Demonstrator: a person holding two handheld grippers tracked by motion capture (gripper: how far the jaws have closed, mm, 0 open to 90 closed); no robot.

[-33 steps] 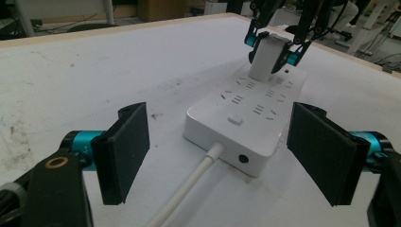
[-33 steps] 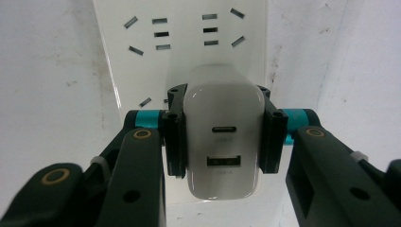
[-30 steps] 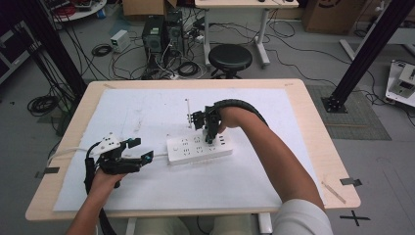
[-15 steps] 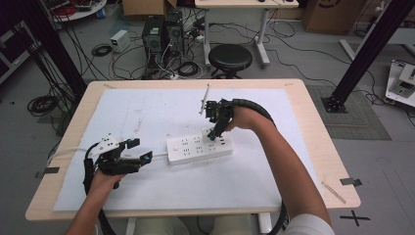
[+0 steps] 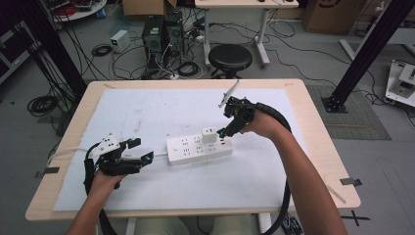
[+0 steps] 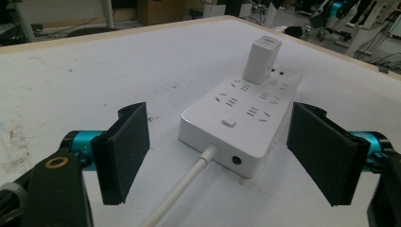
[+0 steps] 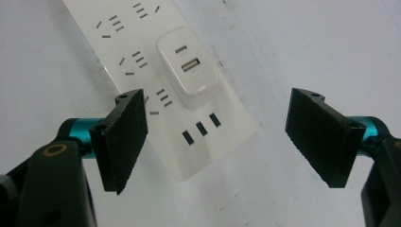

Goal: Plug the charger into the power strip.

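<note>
A white power strip (image 5: 198, 148) (image 6: 243, 125) (image 7: 156, 85) lies in the middle of the white-covered table (image 5: 147, 110). A white USB charger (image 5: 209, 135) (image 6: 261, 59) (image 7: 187, 68) is plugged upright into its right end. My right gripper (image 5: 224, 134) (image 7: 215, 137) hovers open just right of and above the charger, with nothing between its jaws. My left gripper (image 5: 141, 151) (image 6: 227, 163) stands open at the strip's left end, jaws either side of the cable end without touching. The strip's white cable (image 6: 182, 189) runs back between them.
The table's wooden edges (image 5: 313, 147) frame the white sheet. Behind the table stand a round black stool (image 5: 230, 58), computer towers (image 5: 161, 32) and tangled floor cables. A black stand post (image 5: 364, 54) rises at the right. Tape pieces (image 5: 350, 181) mark the right edge.
My right gripper has let go of the charger, now seated in the strip, and drawn back to the right with its jaws open. The left gripper has barely moved.
</note>
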